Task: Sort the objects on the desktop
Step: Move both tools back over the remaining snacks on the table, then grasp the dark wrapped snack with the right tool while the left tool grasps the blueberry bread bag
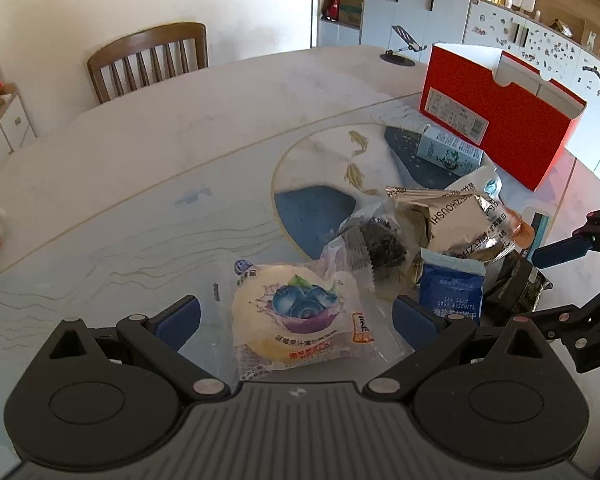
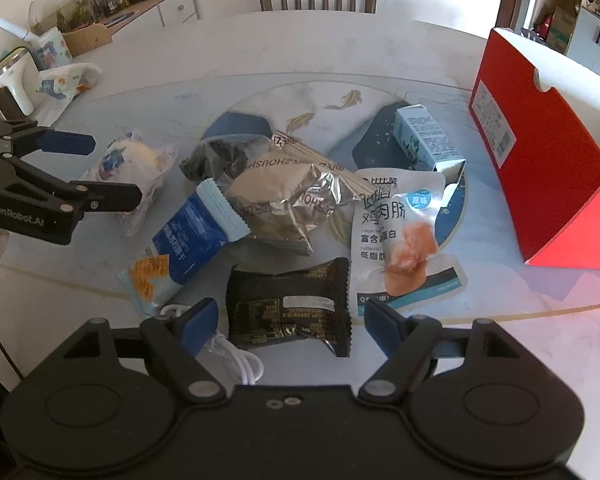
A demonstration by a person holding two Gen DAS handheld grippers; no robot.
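— Snack packets lay heaped in the middle of the round table. Where did each tool stand?

— The left gripper was spread wide around the blueberry bun packet, one finger on either side, holding nothing yet. The right gripper was likewise parted, framing the black wrapper at the near edge of the heap, with a white cable lying beside its left finger.

— So which step was that?

— Both reaches looked complete and the closing not yet begun, I'd judge — the sorting itself seemed barely started, since the foil bag, blue biscuit pack and chicken sausage pouch sat piled together.

— And next?

— Probably squeezing gently, as soft film crumples, then lifting clear — likely toward the red box standing open at the right.
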